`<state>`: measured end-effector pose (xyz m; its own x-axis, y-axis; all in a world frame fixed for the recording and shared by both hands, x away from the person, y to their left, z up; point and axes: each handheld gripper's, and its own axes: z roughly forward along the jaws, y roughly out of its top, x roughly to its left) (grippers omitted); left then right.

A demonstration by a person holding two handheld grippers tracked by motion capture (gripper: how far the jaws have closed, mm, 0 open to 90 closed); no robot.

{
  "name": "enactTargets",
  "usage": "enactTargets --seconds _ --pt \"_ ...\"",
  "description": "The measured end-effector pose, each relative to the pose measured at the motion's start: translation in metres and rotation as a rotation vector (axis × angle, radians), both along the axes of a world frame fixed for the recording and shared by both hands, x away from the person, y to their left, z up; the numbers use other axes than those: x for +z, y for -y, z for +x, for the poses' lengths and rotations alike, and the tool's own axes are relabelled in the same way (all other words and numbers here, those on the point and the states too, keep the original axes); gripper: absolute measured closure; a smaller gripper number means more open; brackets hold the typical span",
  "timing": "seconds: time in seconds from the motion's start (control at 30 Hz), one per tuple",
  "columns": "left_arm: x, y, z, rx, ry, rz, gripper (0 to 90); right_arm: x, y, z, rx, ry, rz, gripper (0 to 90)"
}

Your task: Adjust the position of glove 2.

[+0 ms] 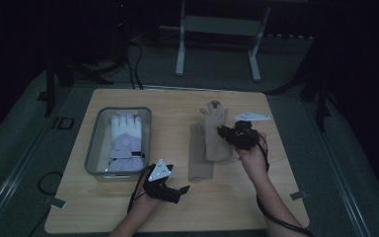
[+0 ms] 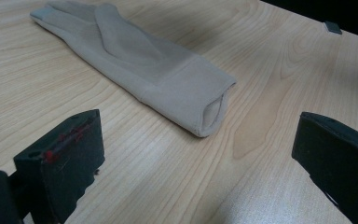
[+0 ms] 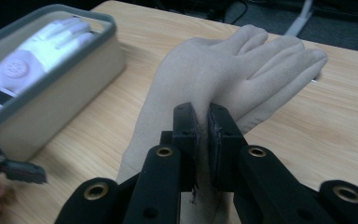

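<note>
The right gripper [image 3: 204,140] had pinched shut on one tan glove [image 3: 223,70] at about 3 o'clock of the bin [image 1: 94,143], the left gripper [image 2: 196,154] gaped wide near the other glove [image 2: 135,60], and perhaps both still needed binning.
</note>
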<state>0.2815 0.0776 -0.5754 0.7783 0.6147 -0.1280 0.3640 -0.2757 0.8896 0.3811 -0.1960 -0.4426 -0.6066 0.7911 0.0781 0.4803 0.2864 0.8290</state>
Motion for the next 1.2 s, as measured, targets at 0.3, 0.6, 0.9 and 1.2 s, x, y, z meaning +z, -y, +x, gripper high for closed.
enactTargets --seconds 0.3,0.6,0.9,1.2 --pt "0.001 0.0 0.0 -0.001 0.0 -0.005 2.4 -0.018 -0.026 -0.001 0.007 -0.022 0.049 82.8" --pt "0.0 -0.001 0.0 -0.002 -0.002 -0.008 2.4 -0.061 -0.038 0.0 0.0 -0.12 0.037 82.8" --pt "0.001 0.0 -0.001 -0.004 -0.001 -0.006 2.4 -0.092 -0.039 -0.003 -0.008 -0.176 0.003 80.7" --pt "0.0 0.001 -0.001 -0.033 -0.013 -0.01 2.4 -0.108 -0.036 0.0 0.0 -0.208 -0.04 61.9"
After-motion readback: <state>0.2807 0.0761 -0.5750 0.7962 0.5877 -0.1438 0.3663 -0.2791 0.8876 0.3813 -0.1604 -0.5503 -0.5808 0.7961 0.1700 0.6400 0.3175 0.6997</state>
